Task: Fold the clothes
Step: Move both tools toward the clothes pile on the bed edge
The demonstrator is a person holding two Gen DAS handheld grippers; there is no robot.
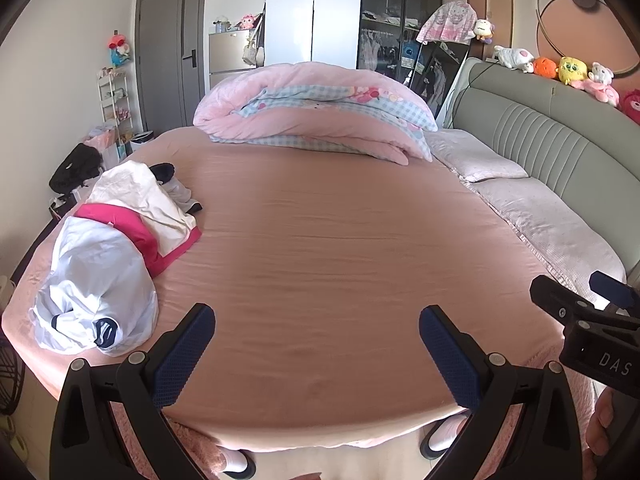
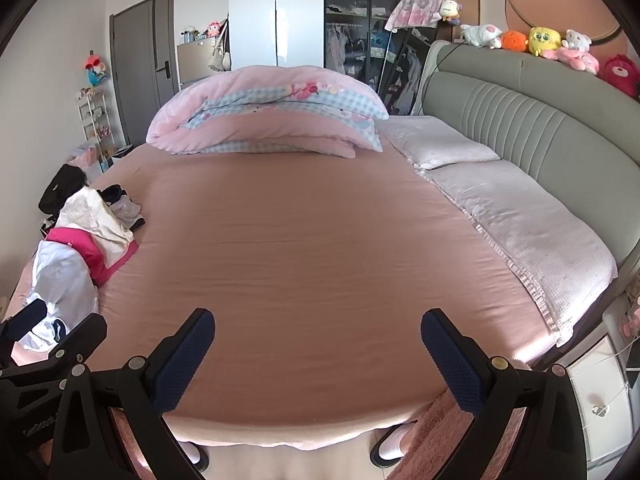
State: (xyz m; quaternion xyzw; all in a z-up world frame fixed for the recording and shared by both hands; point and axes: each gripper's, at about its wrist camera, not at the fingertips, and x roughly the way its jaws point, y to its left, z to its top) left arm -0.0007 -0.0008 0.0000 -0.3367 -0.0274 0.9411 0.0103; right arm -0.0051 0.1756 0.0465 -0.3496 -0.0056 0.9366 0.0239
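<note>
A pile of clothes lies on the left side of the pink bed sheet [image 1: 320, 240]: a white garment with dark cuffs [image 1: 96, 284] in front, a pink-and-cream one [image 1: 140, 216] behind it, and a dark and grey piece [image 1: 172, 184] farthest back. The same pile [image 2: 76, 248] shows at the left of the right wrist view. My left gripper [image 1: 316, 320] hovers open over the bed's near edge, nothing between its fingers. My right gripper [image 2: 318, 322] is open too and holds nothing. Each gripper shows at the side of the other's view, the right gripper [image 1: 592, 320] and the left gripper [image 2: 48, 336].
A folded pink quilt [image 1: 312, 108] lies at the far end of the bed. Two pillows [image 1: 540, 216] line the green headboard [image 1: 560, 140] on the right, with plush toys on top. A white nightstand [image 2: 600, 392] stands at the right. The person's slippered feet [image 1: 440, 436] stand at the bed's edge.
</note>
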